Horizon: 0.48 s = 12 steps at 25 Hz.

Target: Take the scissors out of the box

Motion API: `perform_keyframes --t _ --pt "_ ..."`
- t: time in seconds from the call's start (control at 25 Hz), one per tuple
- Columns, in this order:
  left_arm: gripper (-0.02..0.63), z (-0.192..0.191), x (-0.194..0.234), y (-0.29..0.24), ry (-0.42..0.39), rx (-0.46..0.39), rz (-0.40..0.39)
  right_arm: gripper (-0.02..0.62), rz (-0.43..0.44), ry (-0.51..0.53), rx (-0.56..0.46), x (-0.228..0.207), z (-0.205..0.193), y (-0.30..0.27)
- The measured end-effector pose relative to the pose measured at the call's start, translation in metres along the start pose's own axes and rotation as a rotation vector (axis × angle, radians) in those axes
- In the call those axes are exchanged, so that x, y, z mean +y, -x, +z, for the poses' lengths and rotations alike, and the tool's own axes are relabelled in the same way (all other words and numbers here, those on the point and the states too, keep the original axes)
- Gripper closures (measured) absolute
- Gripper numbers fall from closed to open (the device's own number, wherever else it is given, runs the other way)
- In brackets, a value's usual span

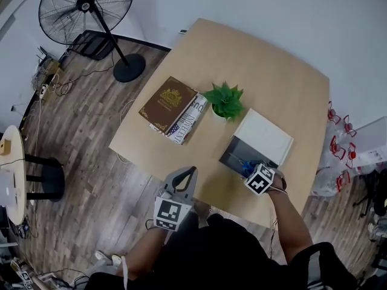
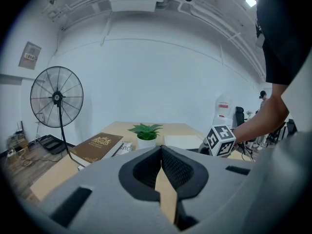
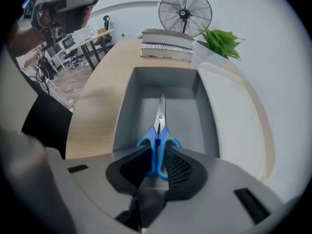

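Note:
Scissors point(image 3: 159, 130) with blue handles and steel blades lie inside an open grey box point(image 3: 124, 111) on the wooden table, blades pointing toward the far wall of the box. My right gripper point(image 3: 157, 155) points steeply down into the box, and its pads press on the blue handles from both sides. In the head view the right gripper point(image 1: 251, 171) sits at the near end of the box point(image 1: 233, 150), with a bit of the blue scissors point(image 1: 247, 165) showing. My left gripper point(image 1: 192, 170) hovers off the table's near edge, its jaws together and empty; in its own view the left gripper point(image 2: 161, 150) aims across the table.
The box's white lid point(image 1: 264, 136) lies beside the box on its far side. A potted green plant point(image 1: 225, 100) and a stack of books point(image 1: 172, 107) stand farther back. A floor fan point(image 1: 91, 5) stands beyond the table, and a small round table point(image 1: 12, 168) at left.

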<state>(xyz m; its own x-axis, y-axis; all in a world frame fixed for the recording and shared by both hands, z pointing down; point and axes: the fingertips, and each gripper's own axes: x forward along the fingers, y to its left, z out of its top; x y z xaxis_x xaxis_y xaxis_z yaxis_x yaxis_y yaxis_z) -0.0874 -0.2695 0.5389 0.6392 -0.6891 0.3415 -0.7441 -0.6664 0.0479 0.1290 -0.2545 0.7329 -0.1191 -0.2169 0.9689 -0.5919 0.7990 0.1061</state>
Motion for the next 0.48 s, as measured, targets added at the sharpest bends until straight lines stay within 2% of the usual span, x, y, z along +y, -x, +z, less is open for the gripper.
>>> perform_keyframes --t 0.28,0.48 --pt "0.601 -0.005 -0.003 0.003 0.005 -0.004 -0.006 0.517 -0.125 -0.043 -0.108 -0.013 0.004 0.027" --pt "0.601 -0.004 -0.011 0.004 0.002 -0.012 -0.020 0.517 -0.210 -0.049 -0.226 -0.013 0.022 0.065"
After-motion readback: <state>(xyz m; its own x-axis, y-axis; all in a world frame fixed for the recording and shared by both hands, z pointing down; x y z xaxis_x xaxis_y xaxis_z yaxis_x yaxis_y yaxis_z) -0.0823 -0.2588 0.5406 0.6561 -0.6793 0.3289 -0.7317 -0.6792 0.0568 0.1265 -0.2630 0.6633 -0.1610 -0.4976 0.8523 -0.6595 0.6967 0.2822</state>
